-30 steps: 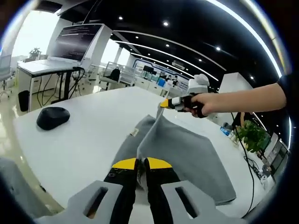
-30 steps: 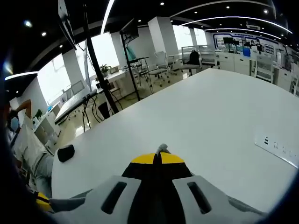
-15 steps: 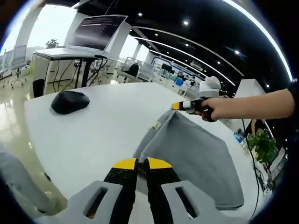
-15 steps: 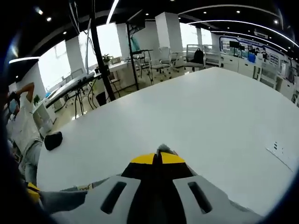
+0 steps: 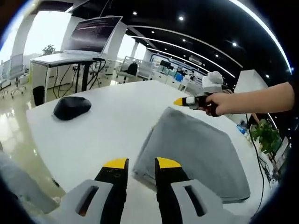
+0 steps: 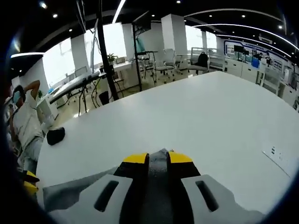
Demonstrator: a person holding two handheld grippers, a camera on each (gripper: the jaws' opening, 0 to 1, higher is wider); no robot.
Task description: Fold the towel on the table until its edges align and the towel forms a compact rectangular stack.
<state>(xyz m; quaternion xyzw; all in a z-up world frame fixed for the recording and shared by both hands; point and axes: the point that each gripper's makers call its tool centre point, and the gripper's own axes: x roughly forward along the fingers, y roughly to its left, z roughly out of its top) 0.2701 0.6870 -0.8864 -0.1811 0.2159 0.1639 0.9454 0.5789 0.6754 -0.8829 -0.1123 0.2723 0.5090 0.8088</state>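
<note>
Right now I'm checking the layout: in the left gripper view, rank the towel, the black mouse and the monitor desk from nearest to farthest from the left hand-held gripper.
1. Towel: just ahead of the left hand-held gripper, slightly right.
2. Black mouse: further out on the table, left.
3. Monitor desk: beyond the table, far left.

Open office, desks (image 5: 60, 58), bright windows (image 6: 63, 58), ceiling lights

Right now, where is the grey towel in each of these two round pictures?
Left gripper view: the grey towel lies folded on the white table, right of centre, beyond the jaws.
Right gripper view: towel between the jaws, more at lower left.
Shared landmark: the black mouse.
</note>
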